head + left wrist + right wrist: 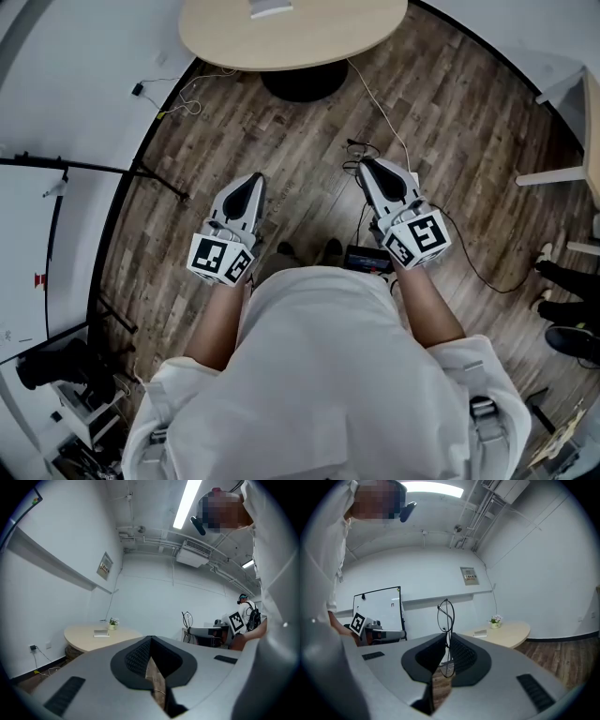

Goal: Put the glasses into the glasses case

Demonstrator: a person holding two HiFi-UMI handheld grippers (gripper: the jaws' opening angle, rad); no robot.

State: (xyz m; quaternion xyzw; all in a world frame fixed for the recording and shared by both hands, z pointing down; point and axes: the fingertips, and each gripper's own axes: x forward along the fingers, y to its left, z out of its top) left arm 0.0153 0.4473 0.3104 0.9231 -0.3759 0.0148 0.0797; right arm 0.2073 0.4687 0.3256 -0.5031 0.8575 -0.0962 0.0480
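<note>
Thin wire-rimmed glasses [446, 613] stand upright, clamped between the jaws of my right gripper [446, 637], which is shut on them. From the head view the glasses [360, 150] stick out past the right gripper [365, 162] above the wooden floor. My left gripper [251, 178] is held beside it at the left, and its jaws [151, 641] are shut with nothing between them. In the left gripper view the glasses [187, 619] show at the right. A flat pale case-like thing [101, 633] lies on the round table [309, 42] ahead; whether it is the glasses case I cannot tell.
A small potted plant [495, 620] stands on the table by the flat thing [479, 633]. Cables [382, 108] run across the floor. A black stand [103, 169] is at the left, a desk corner [567, 94] and another person's shoes [562, 277] at the right.
</note>
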